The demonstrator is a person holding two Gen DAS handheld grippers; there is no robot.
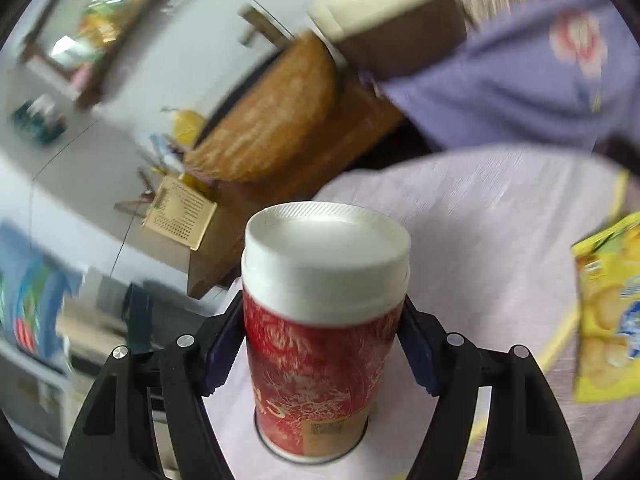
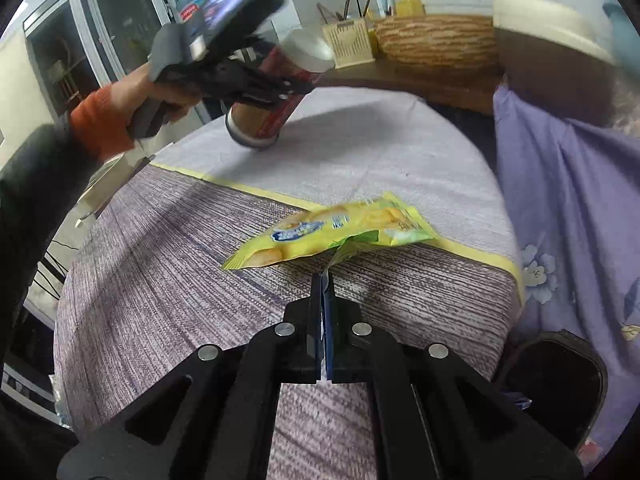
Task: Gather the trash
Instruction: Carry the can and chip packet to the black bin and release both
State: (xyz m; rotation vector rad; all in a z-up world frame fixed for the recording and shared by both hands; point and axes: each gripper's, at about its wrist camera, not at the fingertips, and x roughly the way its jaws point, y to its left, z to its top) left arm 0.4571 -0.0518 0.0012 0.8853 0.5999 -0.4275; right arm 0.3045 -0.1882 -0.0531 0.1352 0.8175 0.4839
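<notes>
We see a red paper cup with a white lid and a tan label near its base, tilted and lifted over the far left part of the cloth-covered table; our left gripper is clamped on its sides. A yellow snack bag lies mid-table, and our right gripper has its jaws together, pinching the bag's torn near edge.

The paper cup has a red wall with pale scribbled markings, a tan label patch and a white ribbed plastic lid. The crinkled snack packet is yellow with a blue logo. The tablecloth is lilac, streaked grey-purple, with a yellow band.
</notes>
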